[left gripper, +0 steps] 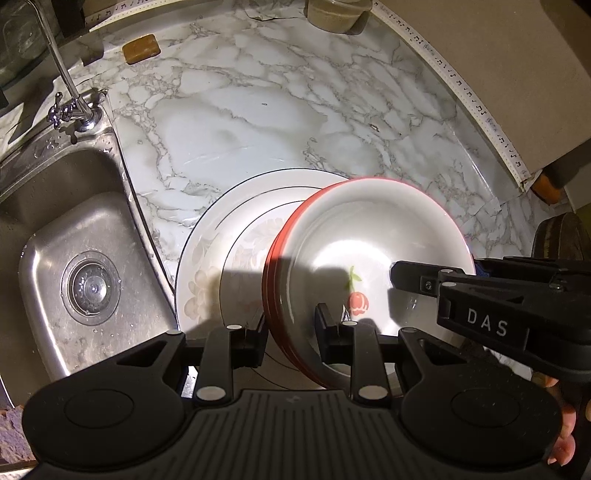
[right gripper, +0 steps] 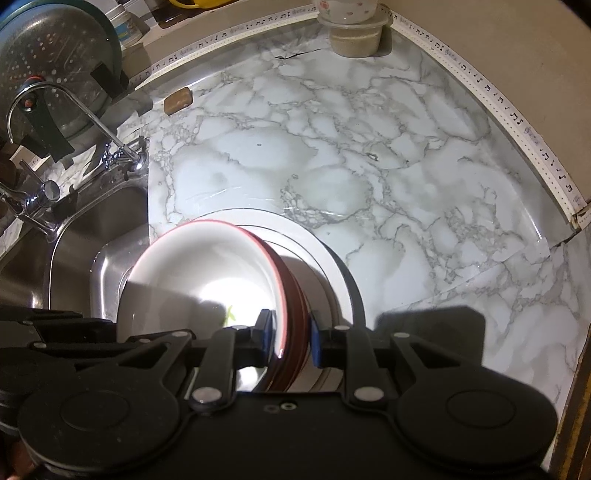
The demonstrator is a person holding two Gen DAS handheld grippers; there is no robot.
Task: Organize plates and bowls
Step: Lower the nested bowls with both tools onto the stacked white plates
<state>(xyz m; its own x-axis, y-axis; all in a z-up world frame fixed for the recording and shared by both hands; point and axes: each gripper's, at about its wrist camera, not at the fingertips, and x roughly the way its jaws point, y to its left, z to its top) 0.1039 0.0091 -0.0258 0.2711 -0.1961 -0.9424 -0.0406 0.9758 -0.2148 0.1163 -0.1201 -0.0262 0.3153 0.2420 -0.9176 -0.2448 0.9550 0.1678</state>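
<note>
Marble-patterned counter [left gripper: 280,122] fills both views, with a steel sink [left gripper: 55,229] sunk into its left end. Taking the sink as the landmark and going rightward: a drain strainer [left gripper: 90,286] sits in the basin floor, and a chrome tap [left gripper: 70,107] stands on the sink's back rim. Behind the sink, in the right wrist view, a colander [right gripper: 48,62] leans upright. Just right of the tap, near the back edge, lies a brown bar of soap [left gripper: 141,48].

Right of the sink, close to its rim, a large white plate [left gripper: 221,236] with a thin dark line and pale flowers lies flat on the counter. Over the plate, red bowls [left gripper: 369,240] with white insides are nested together, tilted, a rose printed in the top one. The left gripper [left gripper: 291,338] has its jaws apart on either side of the bowls' sink-side rim; whether they press it I cannot tell. The right gripper [right gripper: 291,338] straddles the opposite rim, its blue pads [right gripper: 314,341] close against both faces.

Far right of the sink, at the back wall, stands a lidded plastic tub [right gripper: 354,37] with a flowered cup [right gripper: 345,9] on top.
</note>
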